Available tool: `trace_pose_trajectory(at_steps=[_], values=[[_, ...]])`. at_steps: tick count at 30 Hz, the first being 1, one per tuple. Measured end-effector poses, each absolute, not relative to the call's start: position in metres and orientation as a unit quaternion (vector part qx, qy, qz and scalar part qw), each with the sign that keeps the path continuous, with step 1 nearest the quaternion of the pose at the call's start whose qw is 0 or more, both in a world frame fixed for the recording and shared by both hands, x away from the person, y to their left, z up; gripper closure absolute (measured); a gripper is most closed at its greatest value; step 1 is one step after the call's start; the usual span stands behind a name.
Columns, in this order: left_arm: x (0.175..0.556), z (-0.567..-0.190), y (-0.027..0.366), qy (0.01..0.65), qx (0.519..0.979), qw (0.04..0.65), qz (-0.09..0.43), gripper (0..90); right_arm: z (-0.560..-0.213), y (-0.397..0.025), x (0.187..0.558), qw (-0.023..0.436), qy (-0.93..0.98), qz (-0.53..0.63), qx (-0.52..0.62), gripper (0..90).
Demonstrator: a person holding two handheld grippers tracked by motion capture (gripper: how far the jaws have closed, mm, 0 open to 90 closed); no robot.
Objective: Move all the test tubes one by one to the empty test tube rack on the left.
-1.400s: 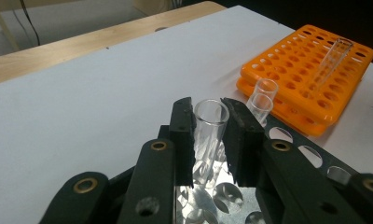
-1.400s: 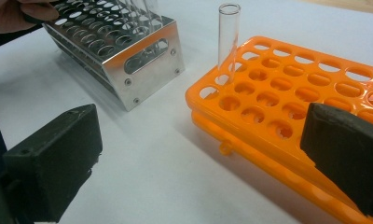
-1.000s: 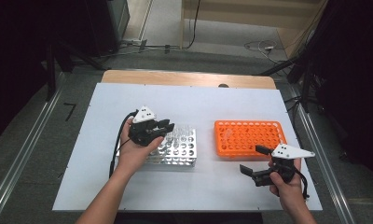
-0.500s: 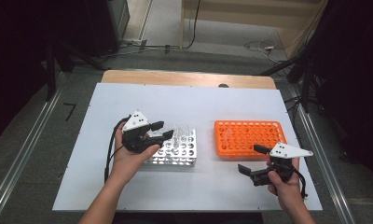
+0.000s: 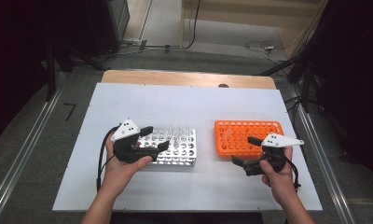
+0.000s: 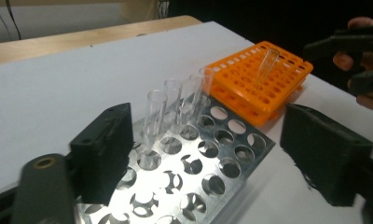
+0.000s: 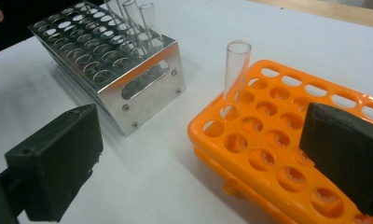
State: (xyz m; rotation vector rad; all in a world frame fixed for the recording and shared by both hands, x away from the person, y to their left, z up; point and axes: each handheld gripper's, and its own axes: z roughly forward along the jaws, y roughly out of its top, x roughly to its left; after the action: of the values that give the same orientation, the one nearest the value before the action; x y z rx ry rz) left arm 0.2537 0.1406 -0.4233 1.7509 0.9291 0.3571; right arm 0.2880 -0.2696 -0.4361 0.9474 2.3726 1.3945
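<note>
Left gripper (image 5: 155,138) hangs over the near-left part of the metal test tube rack (image 5: 187,158), jaws spread wide with nothing between them, and in the left gripper view the closest glass test tube (image 6: 154,119) stands just beyond the left jaw, first in a short row of clear tubes (image 6: 187,100) along the far side. Right gripper (image 5: 246,150) waits at the near edge of the orange plastic rack (image 5: 268,127), also spread and empty. One test tube (image 7: 234,79) is already seated there, near the corner facing the metal rack, leaning a little in its hole. The likely job is shifting tubes from metal to orange, and the risk looks plain enough: the tubes stand close together, so a jaw coming in at a slant could knock the neighbour and tip it, or nudge the light metal rack across the white table (image 5: 128,196). Clear glass is slippery and hard to read; a pinch too high or off-centre could let the tube swing or slide out. On the orange side, the leaning tube could be clipped by a jaw.
</note>
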Motion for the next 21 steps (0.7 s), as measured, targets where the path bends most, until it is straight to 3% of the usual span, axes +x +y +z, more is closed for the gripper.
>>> trace_pose_trajectory(at_steps=[7, 13, 17, 19, 21], values=[[0.251, -0.424, 0.141, 0.395, 0.732, 0.534, 0.148, 2.3, -0.441, -0.256, 0.316, 0.104, 0.811, 0.467, 0.338, 5.0], [0.25, -0.424, 0.142, 0.394, 0.731, 0.538, 0.145, 0.0, -0.448, -0.248, 0.329, 0.101, 0.817, 0.454, 0.342, 9.3], [0.249, -0.425, 0.142, 0.395, 0.73, 0.537, 0.146, 0.0, -0.452, -0.243, 0.338, 0.097, 0.821, 0.444, 0.345, 21.5], [0.249, -0.426, 0.141, 0.395, 0.731, 0.538, 0.146, 0.0, -0.453, -0.242, 0.339, 0.096, 0.822, 0.443, 0.346, 23.4], [0.25, -0.427, 0.14, 0.394, 0.732, 0.537, 0.145, 0.0, -0.458, -0.243, 0.338, 0.1, 0.819, 0.444, 0.349, 33.4]])
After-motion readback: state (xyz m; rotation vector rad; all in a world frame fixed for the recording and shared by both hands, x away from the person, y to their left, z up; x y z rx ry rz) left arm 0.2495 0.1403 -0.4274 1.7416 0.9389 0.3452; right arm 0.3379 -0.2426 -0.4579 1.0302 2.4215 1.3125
